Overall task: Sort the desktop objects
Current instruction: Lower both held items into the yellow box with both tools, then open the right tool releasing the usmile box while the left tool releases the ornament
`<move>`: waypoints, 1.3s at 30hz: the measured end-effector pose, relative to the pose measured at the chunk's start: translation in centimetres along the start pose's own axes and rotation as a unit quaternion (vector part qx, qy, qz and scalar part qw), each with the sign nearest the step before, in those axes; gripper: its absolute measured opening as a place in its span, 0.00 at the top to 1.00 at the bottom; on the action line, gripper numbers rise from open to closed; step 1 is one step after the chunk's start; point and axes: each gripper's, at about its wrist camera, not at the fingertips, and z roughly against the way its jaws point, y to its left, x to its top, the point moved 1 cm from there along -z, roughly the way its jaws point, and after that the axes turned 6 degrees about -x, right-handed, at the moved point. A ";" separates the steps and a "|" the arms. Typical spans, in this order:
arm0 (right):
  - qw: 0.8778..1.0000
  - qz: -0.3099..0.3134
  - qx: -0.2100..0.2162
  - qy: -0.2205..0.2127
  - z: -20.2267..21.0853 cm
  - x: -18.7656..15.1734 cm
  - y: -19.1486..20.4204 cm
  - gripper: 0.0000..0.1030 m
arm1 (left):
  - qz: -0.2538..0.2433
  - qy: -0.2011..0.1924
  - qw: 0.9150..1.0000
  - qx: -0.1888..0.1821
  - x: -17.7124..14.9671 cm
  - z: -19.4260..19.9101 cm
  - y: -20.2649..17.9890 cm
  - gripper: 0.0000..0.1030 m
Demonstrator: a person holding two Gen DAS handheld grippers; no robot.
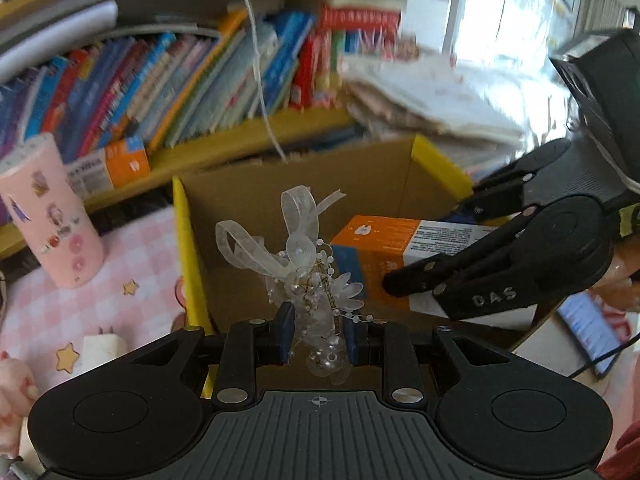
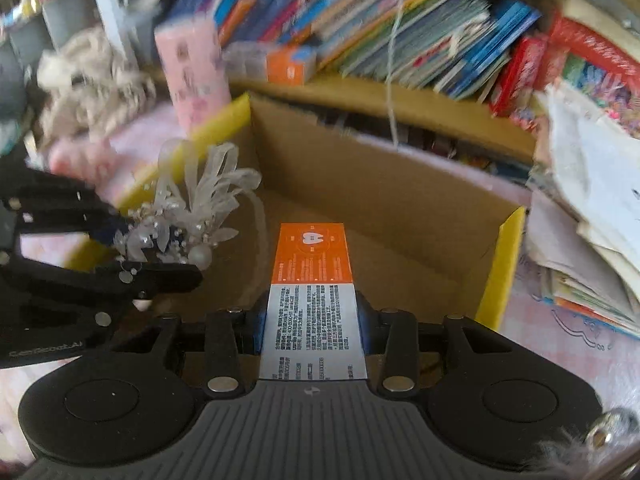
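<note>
Left tongs point(image 1: 318, 338) pinch a beaded ribbon ornament point(image 1: 308, 264) (over the cardboard box point(image 1: 360, 172)); right tongs point(image 2: 312, 330) clamp an orange-and-white carton point(image 2: 312, 292).

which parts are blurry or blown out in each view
Left wrist view: the window at upper right is blown out, the books are smeared, the white hair ornament in the left gripper stays sharp. Right wrist view: books and pink cup are blurred, the orange box in the right gripper is crisp.

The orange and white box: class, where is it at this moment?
The orange and white box is clamped in the right gripper above the open cardboard box, right of the beaded ribbon ornament.
</note>
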 end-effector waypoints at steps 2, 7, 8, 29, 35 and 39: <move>1.000 0.019 0.000 0.020 -1.4 -0.3 0.3 0.64 | -0.018 0.009 1.000 0.011 -0.1 -0.7 -0.3 0.76; 0.997 0.062 0.007 0.039 -2.8 -1.0 0.7 0.64 | -0.045 0.027 0.998 0.023 -0.2 -0.9 -1.2 0.77; 0.997 0.070 0.010 0.039 -2.8 -1.0 0.7 0.64 | -0.054 0.032 0.998 0.030 -0.4 -1.0 -1.5 0.77; 0.966 0.241 0.088 0.014 -1.5 -3.6 1.1 0.64 | -0.015 0.029 0.999 0.035 -2.2 1.4 -4.5 0.76; 0.969 0.233 0.070 0.044 -2.2 -3.5 1.6 0.64 | -0.008 0.020 0.999 0.032 -2.2 1.7 -4.4 0.74; 0.975 0.208 0.062 0.045 -1.9 -3.3 1.5 0.52 | -0.003 0.003 1.000 0.025 -2.2 2.4 -4.4 0.56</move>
